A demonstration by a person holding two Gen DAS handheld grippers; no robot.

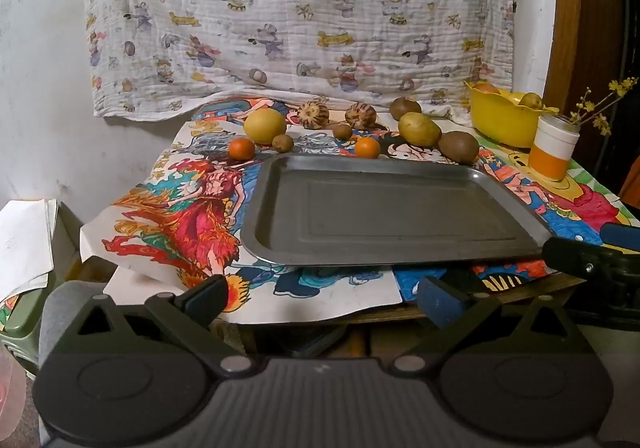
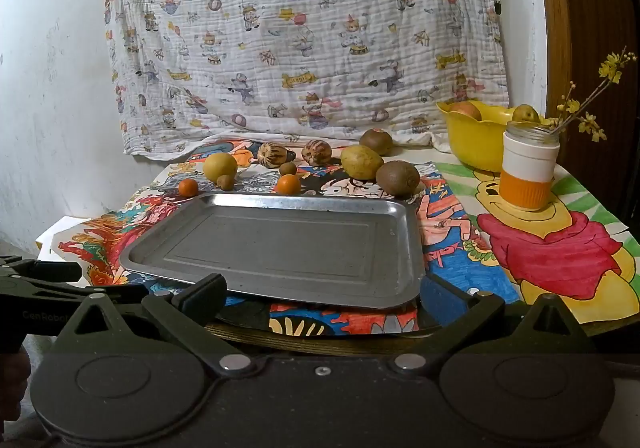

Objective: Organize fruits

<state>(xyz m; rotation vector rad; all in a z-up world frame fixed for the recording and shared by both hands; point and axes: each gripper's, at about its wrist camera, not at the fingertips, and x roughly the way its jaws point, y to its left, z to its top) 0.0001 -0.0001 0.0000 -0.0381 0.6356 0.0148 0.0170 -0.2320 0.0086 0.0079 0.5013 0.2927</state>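
Hovering short of the table's near edge, both grippers tilt downward toward the metal tray (image 1: 384, 208), and neither touches anything. The left gripper (image 1: 320, 298) has its jaws spread wide with nothing between them; the right gripper (image 2: 320, 298) is equally wide apart and empty.

Each camera catches the other tool. In the left wrist view the right gripper pokes in at the right edge, just past the tray's lower right corner. In the right wrist view the left gripper enters from the lower left, level with the tray's near rim. Only the left view shows the stack of white papers (image 1: 24, 244) at the far left. Only the right view shows the bear drawing (image 2: 560, 248) on the table covering at lower right.

Beyond the tray's far rim the fruits lie in a loose row across the middle of the frame: a round yellow fruit (image 1: 265, 126), a small orange (image 1: 241, 149) and a second small orange (image 1: 367, 147) just beside the rim, a small brown fruit (image 1: 283, 143), two striped brown fruits (image 1: 313, 115), a yellow-green pear (image 1: 419, 129), and a large kiwi (image 1: 458, 147) near the tray's upper right corner. A yellow bowl (image 1: 504, 124) holding more fruit sits at the upper right, with an orange-and-white jar (image 1: 552, 152) of yellow flowers in front of it. A printed cloth (image 1: 300, 16) hangs behind.
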